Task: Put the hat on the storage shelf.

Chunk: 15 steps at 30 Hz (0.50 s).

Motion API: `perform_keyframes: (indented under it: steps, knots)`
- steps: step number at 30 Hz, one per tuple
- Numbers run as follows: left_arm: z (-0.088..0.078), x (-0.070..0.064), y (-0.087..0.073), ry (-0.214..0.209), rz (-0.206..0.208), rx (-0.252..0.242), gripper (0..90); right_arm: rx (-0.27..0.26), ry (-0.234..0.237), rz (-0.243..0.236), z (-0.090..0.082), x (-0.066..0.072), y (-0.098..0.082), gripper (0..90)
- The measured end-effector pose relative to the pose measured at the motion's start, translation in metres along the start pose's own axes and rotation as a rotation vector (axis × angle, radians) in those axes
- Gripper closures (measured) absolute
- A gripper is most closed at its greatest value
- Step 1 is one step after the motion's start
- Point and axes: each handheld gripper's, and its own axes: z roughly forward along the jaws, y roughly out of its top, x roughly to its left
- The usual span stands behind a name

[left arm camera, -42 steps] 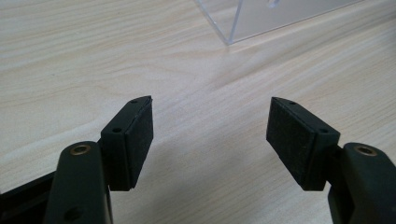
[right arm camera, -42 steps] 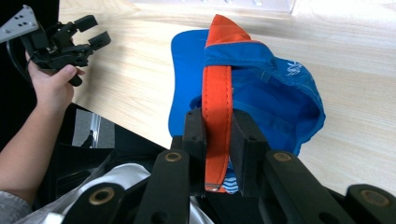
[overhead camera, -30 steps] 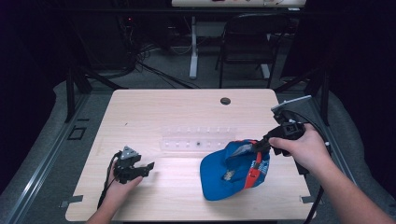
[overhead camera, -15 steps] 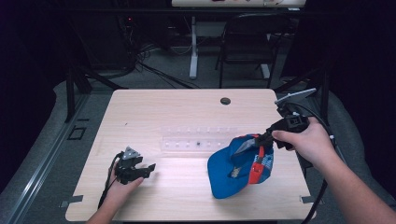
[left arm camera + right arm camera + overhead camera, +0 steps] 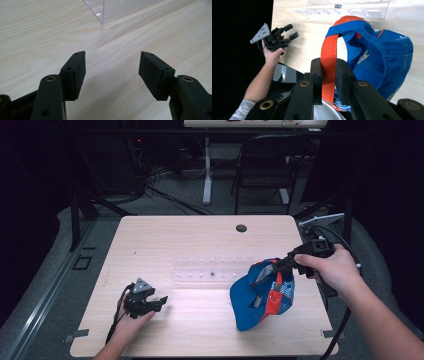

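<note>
Jaws of the left gripper [image 5: 159, 301] apart over bare wood, nothing between them, though just now closing a little from their widest. Resting low near the table's near-left corner, as in the earlier frames. Jaws of the right gripper [image 5: 328, 75] clamped on the orange strap [image 5: 329, 57] at the back of the blue cap [image 5: 260, 295], unchanged in grip. Cap carried a short way toward the right edge since a second ago and now hanging from the strap, crown drooping, lower edge apparently brushing the wood. Judged as a lift-and-carry in progress, with the free left gripper perhaps readying to help; destination not evident.

Light wooden table [image 5: 190, 235], pale grain, with a clear acrylic rack [image 5: 210, 270] lying across its middle, just left of the cap, and a round dark cable hole [image 5: 241, 228] near the far edge. Beyond, a dim room: dark floor, loose cables, a white table leg, a black folding chair [image 5: 265, 165] at the back right.
</note>
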Motion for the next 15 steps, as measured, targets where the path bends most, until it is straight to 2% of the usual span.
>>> perform_keyframes:
  steps: [2, 3, 5, 8, 9, 15]
  knots:
    - [-0.0002, 0.0001, 0.0001, -0.002, 0.003, -0.001, 38.5, 0.004, 0.003, -0.005, -0.0003, -0.0016, 0.0007, 77.8]
    - [-0.0001, -0.0004, 0.0, -0.005, -0.001, -0.003, 38.6, 0.001, 0.028, 0.015, 0.0001, -0.0033, 0.0011, 77.8]
    - [0.0001, -0.0006, 0.0001, -0.011, -0.002, -0.004, 39.1, 0.001, 0.05, 0.017, 0.0002, -0.0057, 0.0017, 77.7]
    - [0.0, -0.0013, 0.0002, -0.013, 0.002, -0.007, 39.5, 0.004, 0.059, 0.011, 0.0, -0.0071, 0.0022, 77.7]
    - [-0.0004, -0.0023, 0.0004, -0.013, 0.004, -0.01, 40.1, -0.005, 0.076, 0.025, -0.0001, -0.0064, 0.0023, 77.7]
    - [-0.0011, -0.0045, 0.0007, -0.012, 0.009, -0.019, 40.1, -0.029, 0.123, 0.011, -0.0061, -0.0027, 0.0028, 77.7]
